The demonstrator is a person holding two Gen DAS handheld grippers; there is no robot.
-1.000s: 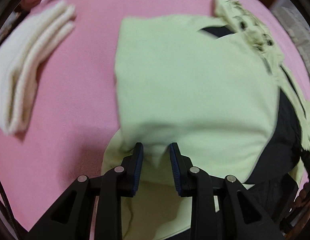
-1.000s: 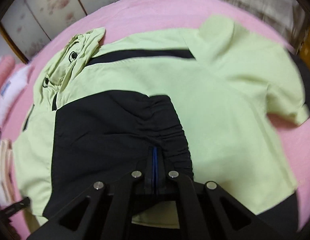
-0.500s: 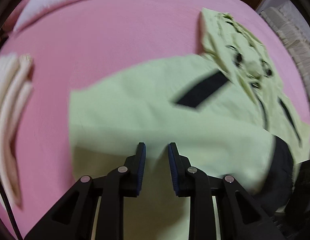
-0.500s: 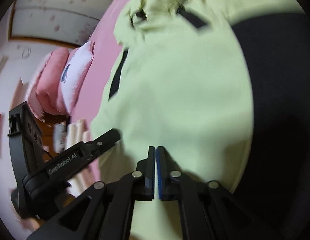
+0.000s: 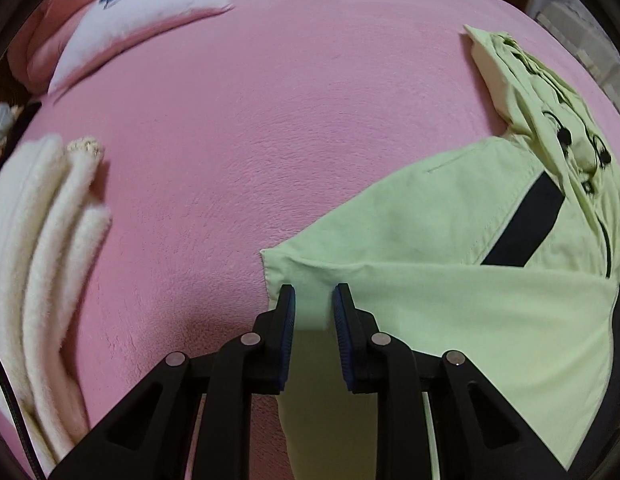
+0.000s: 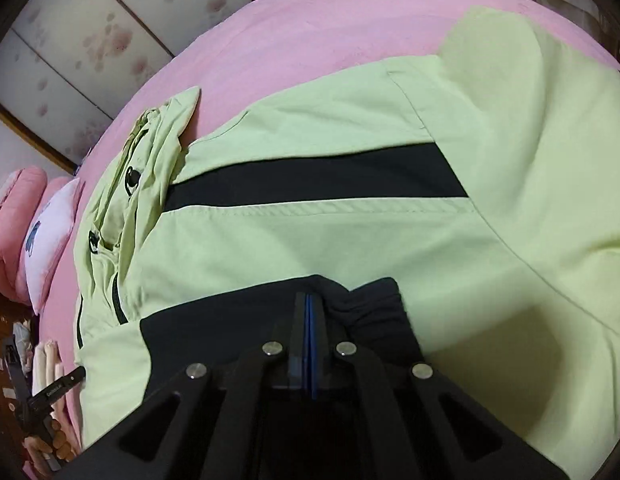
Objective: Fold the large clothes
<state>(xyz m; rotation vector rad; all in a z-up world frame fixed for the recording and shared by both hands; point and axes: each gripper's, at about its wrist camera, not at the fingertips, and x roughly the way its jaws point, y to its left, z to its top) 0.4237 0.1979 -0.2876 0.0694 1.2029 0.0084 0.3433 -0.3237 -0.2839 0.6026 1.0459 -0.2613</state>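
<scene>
A light green jacket (image 5: 450, 300) with black panels lies spread on the pink bed (image 5: 270, 120), its hood (image 5: 550, 112) at the far right. My left gripper (image 5: 314, 300) has a fold of the jacket's green edge between its pads, and its jaws are closing on it. In the right wrist view the jacket (image 6: 350, 248) fills the middle, hood (image 6: 142, 168) to the left. My right gripper (image 6: 308, 300) is shut on the gathered black hem (image 6: 370, 312), which lies over the green cloth. The left gripper (image 6: 58, 390) shows small at the lower left.
Folded cream towels (image 5: 42, 260) lie at the bed's left edge. A white and pink pillow (image 5: 142, 12) sits at the far left corner. Floral sliding doors (image 6: 90, 40) stand behind the bed. A hand (image 6: 58, 444) holds the left gripper.
The left gripper has carried the green edge leftward and lower, so more pink bed and the pillow now show. The right view swung over the green cloth and back, still shut.
</scene>
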